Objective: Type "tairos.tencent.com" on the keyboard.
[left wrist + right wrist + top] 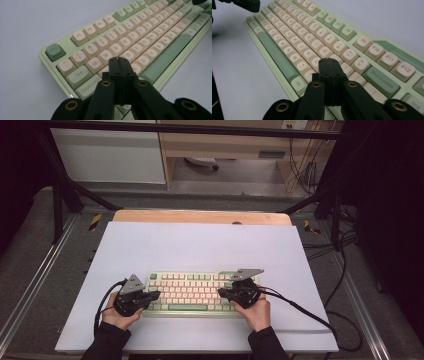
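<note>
A pale green keyboard (pixel 192 293) with cream and green keys lies near the front of the white table top (pixel 200 245). My left gripper (pixel 156 294) hovers over the keyboard's left end, jaws shut with nothing between them. In the left gripper view the left gripper (pixel 119 59) points at the keyboard (pixel 140 40) around the S and D keys. My right gripper (pixel 221 291) is over the keyboard's right part, also shut and empty. In the right gripper view the right gripper (pixel 328 60) sits above the keyboard (pixel 317 42) near the L key. Whether either tip touches a key I cannot tell.
A wooden strip (pixel 200 216) borders the table's far edge. Black cables (pixel 300 310) trail from the right gripper across the table top to the right. Metal frame rails (pixel 30 280) run along both sides, with more cables (pixel 345 270) on the floor at the right.
</note>
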A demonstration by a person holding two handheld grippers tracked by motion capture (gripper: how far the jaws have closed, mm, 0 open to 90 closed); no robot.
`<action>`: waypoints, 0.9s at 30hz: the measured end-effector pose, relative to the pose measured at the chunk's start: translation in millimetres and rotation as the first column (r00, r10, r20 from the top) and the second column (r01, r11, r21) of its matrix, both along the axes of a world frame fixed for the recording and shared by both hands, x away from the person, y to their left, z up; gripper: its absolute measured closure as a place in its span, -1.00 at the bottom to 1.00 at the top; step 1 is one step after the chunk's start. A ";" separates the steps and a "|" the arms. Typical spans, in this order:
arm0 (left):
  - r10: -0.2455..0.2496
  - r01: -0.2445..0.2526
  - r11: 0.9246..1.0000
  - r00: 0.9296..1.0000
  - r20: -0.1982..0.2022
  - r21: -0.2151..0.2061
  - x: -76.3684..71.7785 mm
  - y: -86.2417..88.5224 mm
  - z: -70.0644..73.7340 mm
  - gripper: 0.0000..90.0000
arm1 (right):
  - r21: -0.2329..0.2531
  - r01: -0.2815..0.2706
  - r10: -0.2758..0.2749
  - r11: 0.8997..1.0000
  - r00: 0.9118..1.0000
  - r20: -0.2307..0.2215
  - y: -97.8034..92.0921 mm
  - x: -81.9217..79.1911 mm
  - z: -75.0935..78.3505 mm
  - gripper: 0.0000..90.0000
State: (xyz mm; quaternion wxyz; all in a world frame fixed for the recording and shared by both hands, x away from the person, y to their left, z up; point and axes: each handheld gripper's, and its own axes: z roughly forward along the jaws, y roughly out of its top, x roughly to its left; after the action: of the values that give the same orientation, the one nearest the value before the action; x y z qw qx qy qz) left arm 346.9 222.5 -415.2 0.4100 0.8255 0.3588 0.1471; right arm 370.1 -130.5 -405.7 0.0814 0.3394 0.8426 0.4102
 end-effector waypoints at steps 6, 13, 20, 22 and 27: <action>-0.001 0.001 1.000 1.000 -0.002 0.004 1.4 -4.0 1.8 0.99 | 0.015 0.010 -0.010 1.000 1.000 -0.010 -12.3 -5.3 -4.4 1.00; -0.004 0.004 1.000 1.000 0.000 0.016 5.1 -11.9 7.0 0.99 | 0.016 0.015 -0.015 1.000 1.000 -0.011 -20.0 -9.9 -6.1 1.00; 0.004 -0.004 0.999 1.000 -0.009 0.039 14.5 -20.9 7.4 0.99 | 0.027 0.016 -0.015 1.000 1.000 -0.013 -24.5 -11.9 -7.0 1.00; 0.004 -0.004 0.999 1.000 -0.015 0.043 15.9 -22.3 4.6 0.99 | 0.026 0.016 -0.015 1.000 1.000 -0.009 -25.6 -12.1 -6.9 1.00; -0.001 0.003 0.999 1.000 -0.031 0.050 17.5 -25.7 -5.4 0.99 | 0.027 0.013 -0.012 1.000 1.000 -0.013 -25.2 -12.5 -8.4 1.00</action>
State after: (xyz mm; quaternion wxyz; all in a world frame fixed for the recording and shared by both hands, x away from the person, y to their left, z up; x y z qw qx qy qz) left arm 364.4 196.8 -420.5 0.3840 0.8379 0.3605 0.1430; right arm 357.6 -155.7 -414.1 0.0737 0.3486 0.8352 0.4189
